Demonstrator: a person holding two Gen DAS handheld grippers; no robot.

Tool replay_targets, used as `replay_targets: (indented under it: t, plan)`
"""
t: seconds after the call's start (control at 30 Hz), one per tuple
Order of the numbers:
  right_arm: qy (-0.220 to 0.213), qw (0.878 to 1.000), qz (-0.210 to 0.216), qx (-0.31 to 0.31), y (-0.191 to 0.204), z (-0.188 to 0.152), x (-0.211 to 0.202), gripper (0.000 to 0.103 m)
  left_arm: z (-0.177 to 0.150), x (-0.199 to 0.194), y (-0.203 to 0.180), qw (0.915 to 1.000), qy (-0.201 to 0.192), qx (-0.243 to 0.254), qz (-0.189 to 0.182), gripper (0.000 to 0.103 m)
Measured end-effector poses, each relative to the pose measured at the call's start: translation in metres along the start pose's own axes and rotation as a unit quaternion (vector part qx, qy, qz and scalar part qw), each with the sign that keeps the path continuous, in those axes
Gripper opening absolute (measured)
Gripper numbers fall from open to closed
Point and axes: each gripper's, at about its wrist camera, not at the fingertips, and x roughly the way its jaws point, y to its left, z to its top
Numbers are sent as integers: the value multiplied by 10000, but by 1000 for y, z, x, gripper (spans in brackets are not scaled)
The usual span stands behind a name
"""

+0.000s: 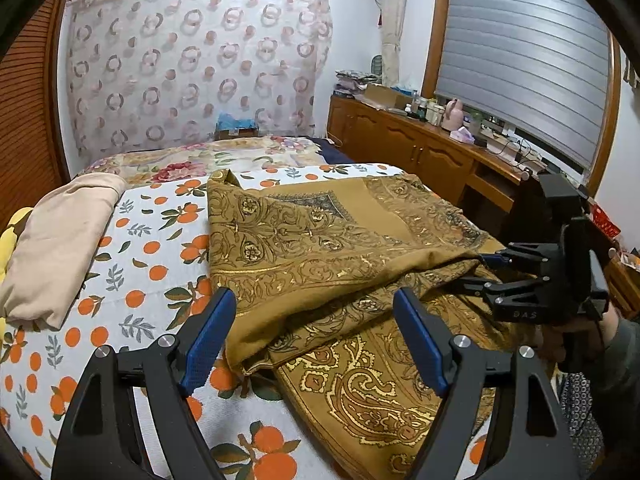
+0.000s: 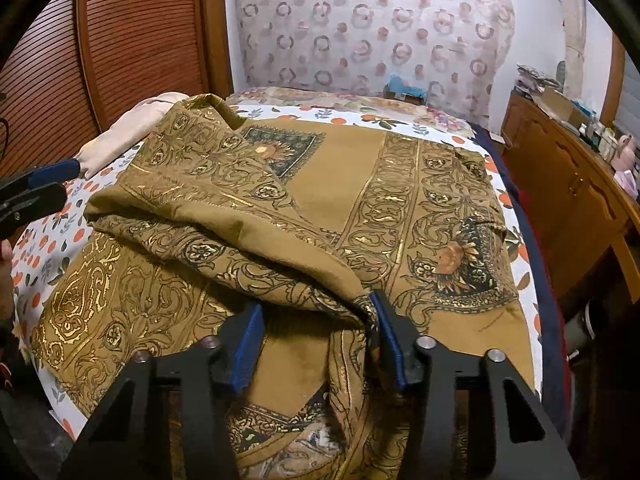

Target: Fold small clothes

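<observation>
There, a brown cloth (image 2: 248, 216) patterned in gold and black was spread over most of a bedsheet (image 1: 132, 264) printed with oranges; its near-left portion had been turned over onto itself, so that a raised fold ran across the middle; a folded beige garment (image 1: 60, 248) was laid apart at the sheet's left edge. The left gripper (image 1: 316, 336) was held wide open just above the fold's near edge, nothing being gripped. The right gripper (image 2: 316, 340) was half closed, a bunched ridge of the cloth being set between its blue pads (image 2: 388, 344); whether it was pinched could not be told.
</observation>
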Motion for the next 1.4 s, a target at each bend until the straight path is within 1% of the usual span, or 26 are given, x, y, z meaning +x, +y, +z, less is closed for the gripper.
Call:
replay_targets:
  t: [0.03, 0.1, 0.2, 0.27, 0.33, 0.5, 0.67, 0.8, 0.93, 1.07, 1.13, 1.2, 1.23, 1.3, 1.33, 1.4]
  plan:
    - [-5, 10000, 2, -13, 1, 0, 0, 41, -1, 1, -1, 10000, -7, 15, 32, 81]
    - [-37, 10000, -13, -36, 3, 1, 0, 22, -3, 3, -2, 10000, -1, -9, 56, 81]
    - [-107, 9999, -46, -45, 3, 0, -3, 7, -4, 5, -1, 9999, 26, -92, -39, 81]
    - [-197, 9998, 33, -8, 2, -1, -9, 5, -5, 4, -1, 9998, 48, -104, -132, 81]
    - [-386, 9992, 92, -7, 3, -1, -20, 5, -4, 3, 0, 9998, 54, -87, -187, 81]
    - [-915, 9956, 204, -58, 12, -1, -53, 4, -2, -4, 0, 9997, 3, -108, -200, 81]
    - [-1172, 9925, 324, -132, 17, -2, -86, 4, 0, -13, 2, 9998, -121, -74, -110, 81]
    - [-1321, 9909, 191, -155, 13, -8, -110, 4, 1, -21, 4, 9997, -189, -49, -130, 81]
    - [-1264, 9917, -167, -156, -1, -22, -117, 4, 2, -25, 6, 9994, -232, -96, -251, 81]
    - [-1020, 9935, -381, 334, -30, -41, -112, 4, 2, -22, 6, 9994, -208, -99, -251, 81]
    - [-696, 9953, -313, 597, -42, -47, -95, 4, 2, -20, 6, 9995, -185, -120, -247, 81]
    - [-415, 9954, -508, 702, -47, -56, -79, 6, 1, -19, 7, 9995, -155, -127, -247, 81]
    - [-354, 9952, -533, 739, -48, -59, -75, 10, 0, -19, 7, 9995, -152, -121, -241, 81]
    - [-339, 9941, -570, 854, -49, -62, -74, 27, -1, -19, 6, 9996, -140, -106, -227, 81]
    - [-371, 9934, -611, 892, -49, -62, -76, 31, -1, -17, 7, 9996, -120, -93, -230, 81]
    - [-506, 9922, -654, 932, -49, -61, -84, 45, -4, -13, 6, 9998, -50, -48, -203, 81]
